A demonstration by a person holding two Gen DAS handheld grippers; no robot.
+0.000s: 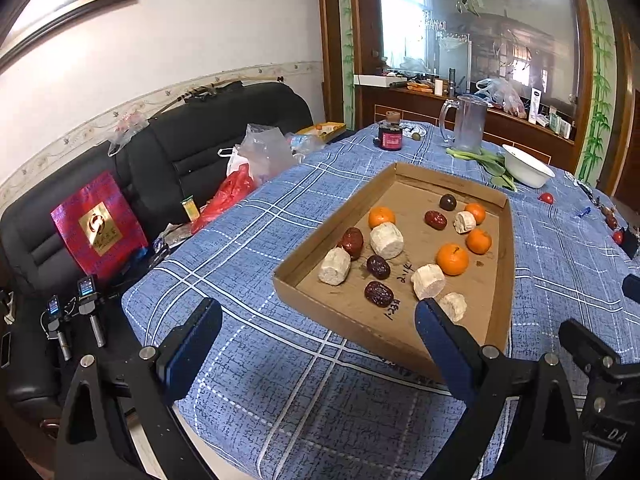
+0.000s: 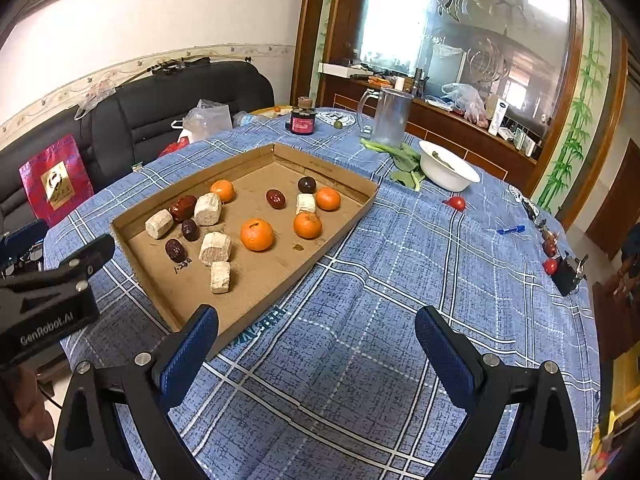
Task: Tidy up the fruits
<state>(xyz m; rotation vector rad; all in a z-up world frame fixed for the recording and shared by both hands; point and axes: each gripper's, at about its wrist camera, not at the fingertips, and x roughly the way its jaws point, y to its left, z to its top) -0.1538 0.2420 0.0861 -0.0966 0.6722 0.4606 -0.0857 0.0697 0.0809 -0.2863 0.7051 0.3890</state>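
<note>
Above the table's [image 2: 360,280] near edge, you are holding both grippers, left [image 1: 316,320] and right [image 2: 316,328], fingers wide, empty; fruit is lying loose in the tray [image 2: 344,216].

The left gripper [image 1: 318,322] hangs with its blue-padded fingers [image 1: 438,330] spread wide, nothing between them. The right gripper [image 2: 316,330] is likewise wide apart and empty, its pads [image 2: 198,340] level. In the right wrist view, the left gripper's black body shows at the left edge.
</note>
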